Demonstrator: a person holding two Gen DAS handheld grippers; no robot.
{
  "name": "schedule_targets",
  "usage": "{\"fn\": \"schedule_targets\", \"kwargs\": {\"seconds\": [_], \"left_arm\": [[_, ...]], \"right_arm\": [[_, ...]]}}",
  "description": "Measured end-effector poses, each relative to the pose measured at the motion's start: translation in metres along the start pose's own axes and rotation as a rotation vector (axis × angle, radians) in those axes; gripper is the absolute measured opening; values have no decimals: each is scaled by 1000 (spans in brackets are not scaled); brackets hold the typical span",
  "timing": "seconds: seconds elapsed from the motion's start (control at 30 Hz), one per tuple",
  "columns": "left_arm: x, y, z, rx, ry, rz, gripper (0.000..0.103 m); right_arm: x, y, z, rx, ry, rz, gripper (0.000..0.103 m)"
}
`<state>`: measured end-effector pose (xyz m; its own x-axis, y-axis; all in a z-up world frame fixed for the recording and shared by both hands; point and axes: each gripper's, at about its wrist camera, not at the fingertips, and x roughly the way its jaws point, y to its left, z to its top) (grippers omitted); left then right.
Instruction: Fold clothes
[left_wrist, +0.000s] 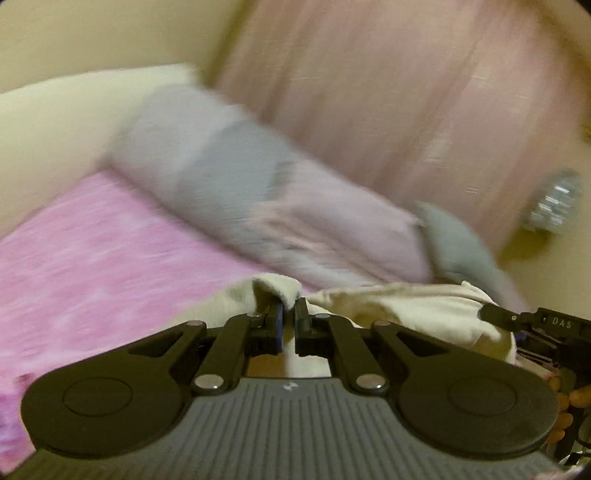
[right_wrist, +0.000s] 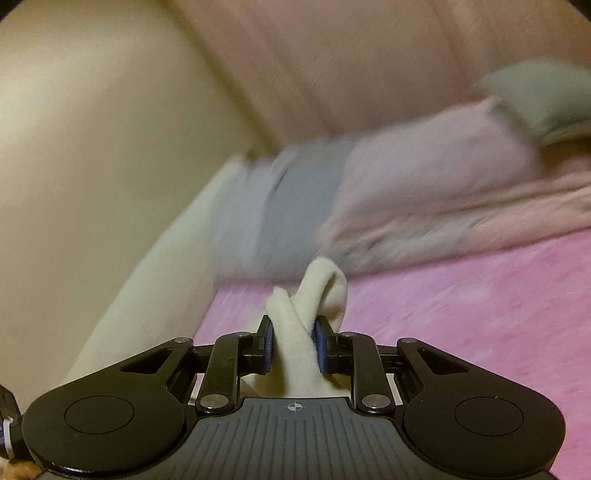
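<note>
A cream garment (left_wrist: 413, 310) is held up over a pink bedspread (left_wrist: 92, 251). My left gripper (left_wrist: 289, 308) is shut on one bunched edge of it, the cloth folding over the fingertips. In the left wrist view the other gripper (left_wrist: 517, 318) pokes in from the right edge, pinching the same garment. My right gripper (right_wrist: 293, 328) is shut on a twisted fold of the cream garment (right_wrist: 314, 295), which sticks up between the blue pads (right_wrist: 320, 347). Both views are blurred by motion.
A long grey and pale pink pillow (left_wrist: 236, 192) lies across the bed behind the garment, also seen as the pillow (right_wrist: 369, 192). A pink curtain (left_wrist: 388, 92) hangs behind, with a cream wall (right_wrist: 92, 129) beside the bed. The pink bedspread (right_wrist: 480, 314) stretches right.
</note>
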<state>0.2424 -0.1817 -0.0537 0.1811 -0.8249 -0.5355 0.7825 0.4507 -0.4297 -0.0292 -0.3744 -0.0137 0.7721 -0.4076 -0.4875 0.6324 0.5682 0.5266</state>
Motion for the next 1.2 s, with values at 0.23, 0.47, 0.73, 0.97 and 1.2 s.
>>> {"fn": "schedule_targets", "kwargs": {"seconds": [0.23, 0.47, 0.73, 0.97, 1.2], "left_arm": [[37, -191, -2, 115, -22, -296, 4], [68, -280, -78, 245, 249, -215, 6], [42, -227, -190, 341, 554, -88, 8], [-20, -204, -198, 431, 516, -56, 23], [-61, -186, -218, 521, 530, 16, 31]], "right_arm": [[-202, -58, 59, -88, -312, -119, 27], [-253, -86, -12, -115, 0, -321, 101], [-286, -139, -117, 268, 205, -629, 101], [-286, -140, -149, 272, 276, -677, 101], [-275, -114, -204, 242, 349, -678, 101]]}}
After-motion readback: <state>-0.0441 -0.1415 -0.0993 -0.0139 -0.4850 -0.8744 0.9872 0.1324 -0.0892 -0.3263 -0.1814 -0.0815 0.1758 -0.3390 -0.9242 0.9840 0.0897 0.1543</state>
